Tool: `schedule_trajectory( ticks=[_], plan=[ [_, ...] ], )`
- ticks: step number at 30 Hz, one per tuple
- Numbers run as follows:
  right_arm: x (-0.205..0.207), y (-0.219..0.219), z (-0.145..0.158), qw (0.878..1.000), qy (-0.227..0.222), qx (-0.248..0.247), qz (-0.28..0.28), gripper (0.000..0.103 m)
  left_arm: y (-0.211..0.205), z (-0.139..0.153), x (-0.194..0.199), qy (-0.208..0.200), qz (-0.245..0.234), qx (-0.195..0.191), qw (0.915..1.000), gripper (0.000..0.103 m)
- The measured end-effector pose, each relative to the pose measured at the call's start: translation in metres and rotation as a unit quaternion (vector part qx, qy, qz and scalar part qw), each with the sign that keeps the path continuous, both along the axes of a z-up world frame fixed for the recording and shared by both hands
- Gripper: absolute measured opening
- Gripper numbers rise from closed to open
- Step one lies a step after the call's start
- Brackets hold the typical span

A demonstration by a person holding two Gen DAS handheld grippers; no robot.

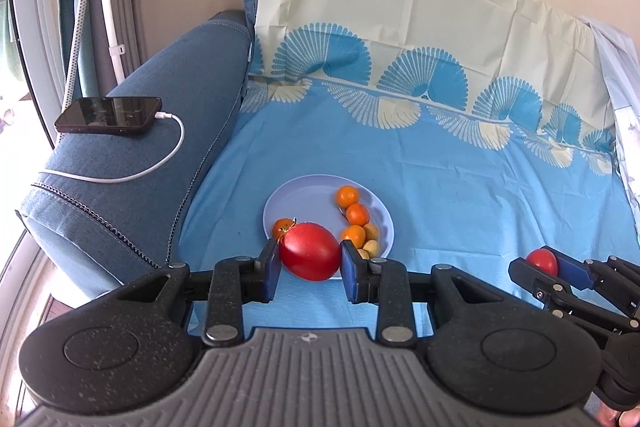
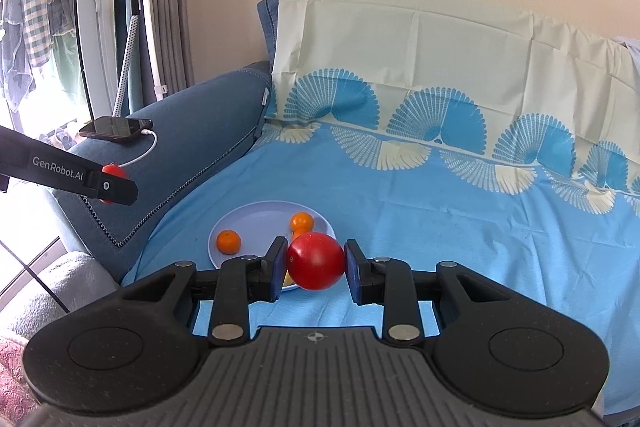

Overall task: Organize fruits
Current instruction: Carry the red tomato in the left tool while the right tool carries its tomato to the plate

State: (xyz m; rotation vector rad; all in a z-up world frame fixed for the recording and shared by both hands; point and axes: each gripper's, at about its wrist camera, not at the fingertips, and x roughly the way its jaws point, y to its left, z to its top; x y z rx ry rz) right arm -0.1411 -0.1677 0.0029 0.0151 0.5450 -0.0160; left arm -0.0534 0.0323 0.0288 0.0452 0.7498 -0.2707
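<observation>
Tomatoes, 2 of them, are each pinched in a gripper: the left gripper [image 1: 309, 259] clamps an oval tomato [image 1: 310, 256], the right gripper [image 2: 316, 263] a round one [image 2: 316, 261]. Just ahead and below sits a plate [image 1: 304, 195] with small oranges [image 1: 347, 195]. Risk: smooth skin could slip, or a dropped tomato could roll off the plate.

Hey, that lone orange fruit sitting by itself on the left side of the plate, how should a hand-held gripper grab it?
Grip the lone orange fruit across its widest middle, coming down from above. It is round and sits apart from the other fruit, with bare plate around it, so the fingers have room on both sides. Both hand-held grippers now hold red fruit.
</observation>
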Motion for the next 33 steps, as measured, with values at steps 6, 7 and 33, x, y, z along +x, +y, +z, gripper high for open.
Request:
schedule_trajectory(
  ticks=[6, 7, 33],
  plan=[
    [0.003, 0.0, -0.003, 1.0, 0.009, 0.001, 0.001, 0.032, 0.0, -0.005, 0.006, 0.005, 0.0, 0.0, 1.0, 0.035],
    [0.003, 0.001, -0.004, 1.0, 0.01, 0.001, 0.001, 0.032, 0.0, -0.006, 0.007, 0.006, 0.001, 0.0, 1.0, 0.035],
    [0.069, 0.004, -0.031, 0.997, 0.065, 0.003, 0.028, 0.032, -0.016, -0.044, 0.084, 0.068, 0.008, 0.037, 0.9969, 0.035]
  ],
)
